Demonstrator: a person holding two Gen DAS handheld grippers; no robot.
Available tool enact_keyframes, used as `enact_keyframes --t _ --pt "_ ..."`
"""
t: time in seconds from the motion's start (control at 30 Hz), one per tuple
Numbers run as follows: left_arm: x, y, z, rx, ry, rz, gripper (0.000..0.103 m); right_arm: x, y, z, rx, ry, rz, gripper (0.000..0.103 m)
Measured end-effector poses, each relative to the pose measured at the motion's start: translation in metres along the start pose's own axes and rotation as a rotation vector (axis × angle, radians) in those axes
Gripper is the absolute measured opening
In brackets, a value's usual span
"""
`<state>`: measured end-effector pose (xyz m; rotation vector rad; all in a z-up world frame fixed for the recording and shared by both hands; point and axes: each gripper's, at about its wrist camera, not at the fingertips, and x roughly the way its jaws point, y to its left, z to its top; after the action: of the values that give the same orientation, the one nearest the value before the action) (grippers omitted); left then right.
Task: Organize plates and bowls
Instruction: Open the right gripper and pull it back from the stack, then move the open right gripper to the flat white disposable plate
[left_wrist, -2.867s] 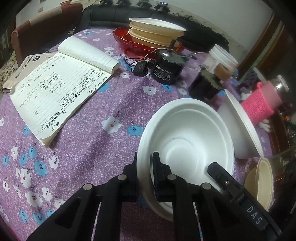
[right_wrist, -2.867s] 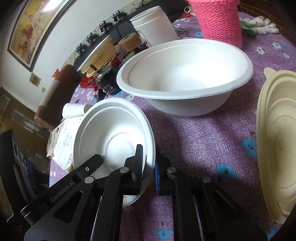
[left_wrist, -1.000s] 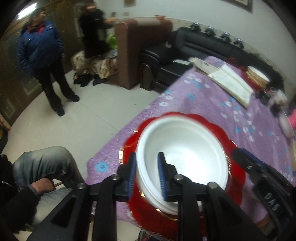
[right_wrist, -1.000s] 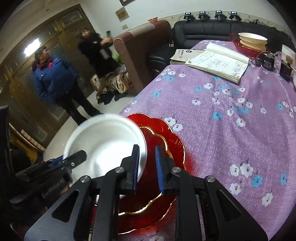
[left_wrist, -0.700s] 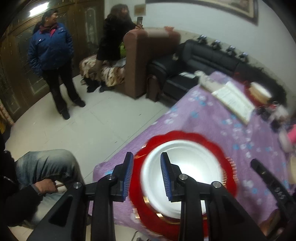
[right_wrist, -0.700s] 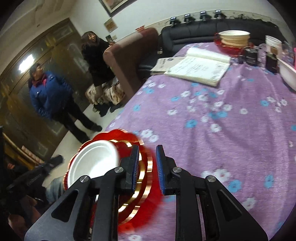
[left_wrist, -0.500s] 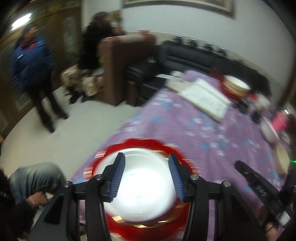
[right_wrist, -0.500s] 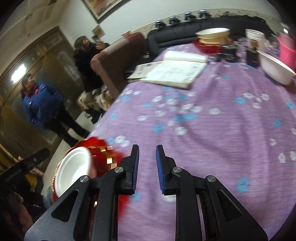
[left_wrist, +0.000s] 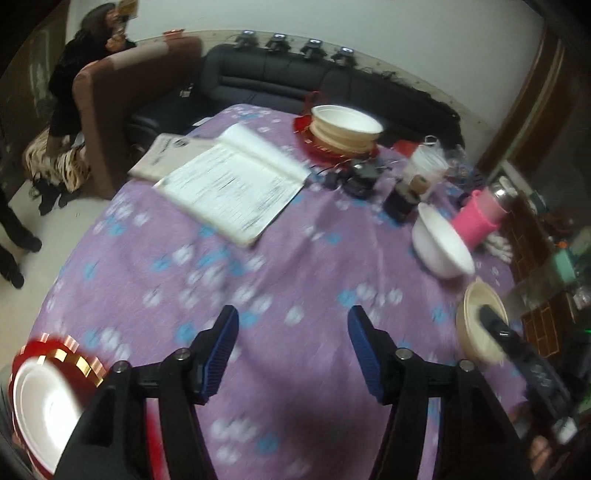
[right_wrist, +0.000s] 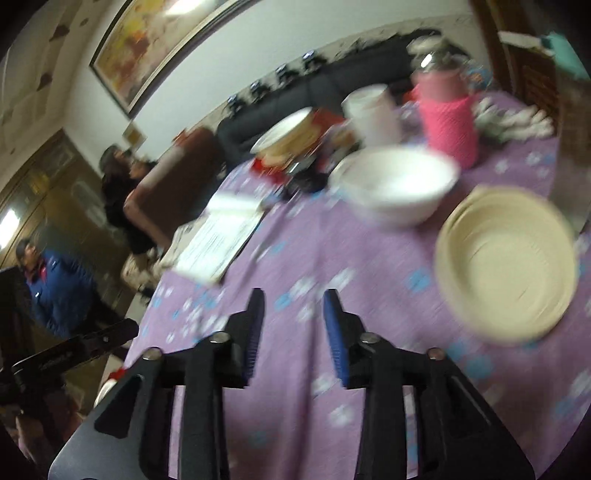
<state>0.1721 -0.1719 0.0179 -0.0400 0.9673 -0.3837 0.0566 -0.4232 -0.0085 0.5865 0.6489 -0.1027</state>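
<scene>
My left gripper (left_wrist: 291, 350) is open and empty above the purple flowered tablecloth. A white bowl (left_wrist: 40, 410) sits in a red gold-rimmed plate (left_wrist: 66, 350) at the lower left table edge. A larger white bowl (left_wrist: 441, 243) stands at the right, also in the right wrist view (right_wrist: 393, 186). A beige plate (left_wrist: 476, 325) lies near it, also in the right wrist view (right_wrist: 506, 266). My right gripper (right_wrist: 293, 328) is open and empty, short of the white bowl and beige plate.
A stack of bowls on a red plate (left_wrist: 341, 129) stands at the far side. An open notebook (left_wrist: 229, 181), black gadgets with cables (left_wrist: 362, 177), a white jar (left_wrist: 424, 162) and a pink-sleeved bottle (left_wrist: 480, 218) are on the table. People stand left of it.
Both grippers let go of the white bowl in the red plate, opened and swung right across the table. The bowl and red plate now sit at the left wrist view's lower left.
</scene>
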Motion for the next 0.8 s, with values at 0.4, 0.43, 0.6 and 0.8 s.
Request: enact_keyframes --t 0.4,0.43,0.6,0.8 --pt "0.096 -0.120 0.079 0.158 0.079 -0.036 0.066 0.039 -0.082 0.111 0.196 0.024 -0.192 0.041" --pt "0.102 -0.126 0.085 0.162 0.078 -0.042 0.066 0.042 -0.087 0.114 0.207 0.023 -0.201 0.041" --pt "0.132 -0.154 0.103 0.209 0.095 -0.043 0.066 0.059 -0.115 0.126 0.240 0.008 -0.294 0.041" --pt "0.167 -0.169 0.106 0.199 0.173 -0.052 0.066 0.080 -0.137 0.123 0.303 0.095 -0.276 0.041"
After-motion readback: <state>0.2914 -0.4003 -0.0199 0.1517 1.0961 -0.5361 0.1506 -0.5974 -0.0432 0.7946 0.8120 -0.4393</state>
